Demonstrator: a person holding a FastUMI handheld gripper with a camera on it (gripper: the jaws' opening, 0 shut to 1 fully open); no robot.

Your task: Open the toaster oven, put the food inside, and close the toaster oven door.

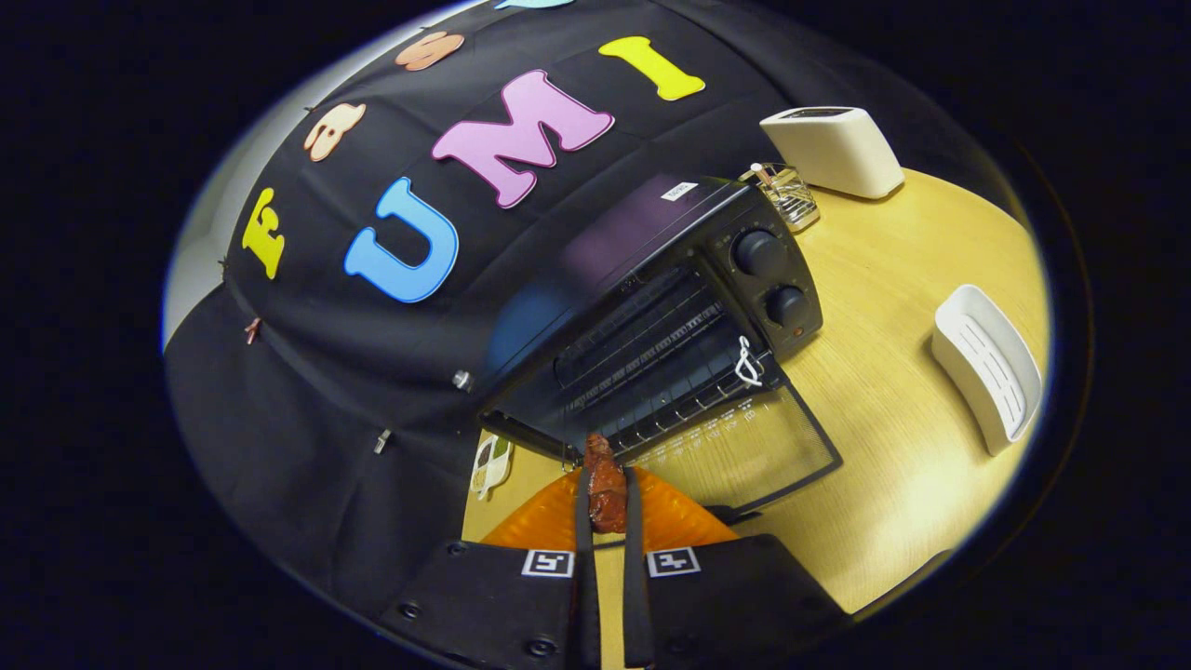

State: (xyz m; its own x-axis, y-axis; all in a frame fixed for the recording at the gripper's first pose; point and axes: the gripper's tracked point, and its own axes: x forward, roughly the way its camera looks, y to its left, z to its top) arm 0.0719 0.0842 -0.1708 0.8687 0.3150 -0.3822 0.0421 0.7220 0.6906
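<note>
We see a light wooden desk (893, 307) carrying everything here, with the black booth wall rising behind it. The largest thing on it is the black toaster oven (651, 307), set against the wall edge of the desk; its glass door (744, 447) is folded down flat toward us, the wire rack (651, 363) inside is exposed, and two round knobs (772, 279) sit one above the other on its control panel. Beyond the oven, at the far corner of the desk, stands a white toaster (833, 149), and just beside it, between toaster and oven, a small clear wire holder (789, 195). Near the desk's right edge lies a white slotted dish (986, 368), well apart from the oven. Below the open door an orange mat (670, 521) lies on the desk, and a small patterned card (490, 461) sits by the wall edge. Our gripper (606, 493) is nearly closed, both fingers pressing on a reddish-brown piece of food (604, 484), which it holds just in front of the oven's opening, over the mat.
</note>
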